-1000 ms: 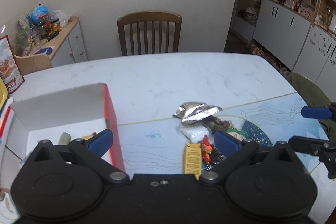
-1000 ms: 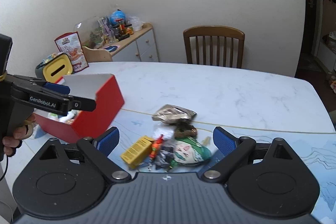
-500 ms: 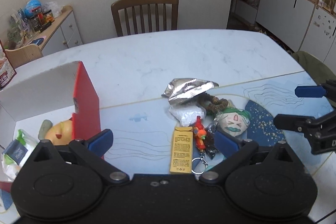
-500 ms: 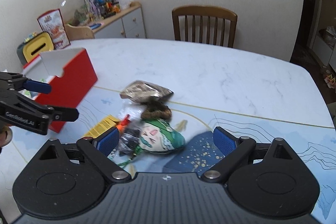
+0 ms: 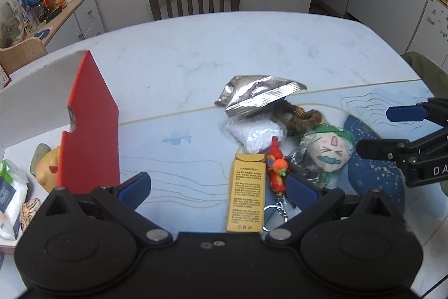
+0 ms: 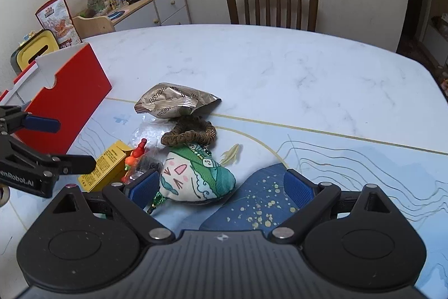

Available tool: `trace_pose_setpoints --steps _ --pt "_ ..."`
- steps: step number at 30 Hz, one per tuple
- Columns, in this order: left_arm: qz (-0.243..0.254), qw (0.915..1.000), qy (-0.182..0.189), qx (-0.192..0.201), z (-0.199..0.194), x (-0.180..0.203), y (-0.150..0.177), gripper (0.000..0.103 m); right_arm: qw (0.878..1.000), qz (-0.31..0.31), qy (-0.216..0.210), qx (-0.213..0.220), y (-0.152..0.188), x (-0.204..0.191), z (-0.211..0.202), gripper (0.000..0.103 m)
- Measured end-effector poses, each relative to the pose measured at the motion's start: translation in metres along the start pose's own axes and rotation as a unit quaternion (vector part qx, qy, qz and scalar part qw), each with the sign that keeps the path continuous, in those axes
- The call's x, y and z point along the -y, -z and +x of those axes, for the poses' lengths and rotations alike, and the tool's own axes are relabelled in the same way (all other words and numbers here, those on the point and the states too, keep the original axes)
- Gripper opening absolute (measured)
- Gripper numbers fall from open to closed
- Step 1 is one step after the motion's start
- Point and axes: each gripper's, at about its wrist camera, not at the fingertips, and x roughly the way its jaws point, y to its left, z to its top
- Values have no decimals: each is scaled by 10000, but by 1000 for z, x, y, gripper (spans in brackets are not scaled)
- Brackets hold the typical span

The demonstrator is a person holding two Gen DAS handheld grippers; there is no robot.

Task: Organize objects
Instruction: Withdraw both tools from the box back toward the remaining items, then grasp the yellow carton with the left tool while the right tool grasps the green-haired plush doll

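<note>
Both claws lower and closer to the pile than a second ago; pickup likely next.

Right claw (image 6: 221, 184), jaws apart and empty, straddles the green pouch (image 6: 193, 178). Left claw (image 5: 218, 185), jaws apart, above the yellow carton (image 5: 247, 199), whose long axis runs from near bench edge toward far edge. Red box (image 5: 89, 131) left of pile.

Soft, even indoor light; faint shadows, sharp focus, strong fisheye bending at edges.
</note>
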Motion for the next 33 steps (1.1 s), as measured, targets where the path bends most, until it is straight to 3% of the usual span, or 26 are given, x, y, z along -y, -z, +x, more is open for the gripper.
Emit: trace_pose_setpoints --steps 14,18,27,33 --pt "-16 9995 73 -317 27 2 5 97 9990 -170 -343 -211 -5 -6 30 87" --pt "-29 9991 92 -420 33 3 7 89 9987 -164 -412 -256 -5 -6 36 82" --pt "-68 9985 194 -505 39 2 7 70 9975 -33 -606 -366 -4 -4 48 81" --pt "-64 9981 332 -511 37 3 9 52 9967 104 -682 -422 -2 -4 50 70"
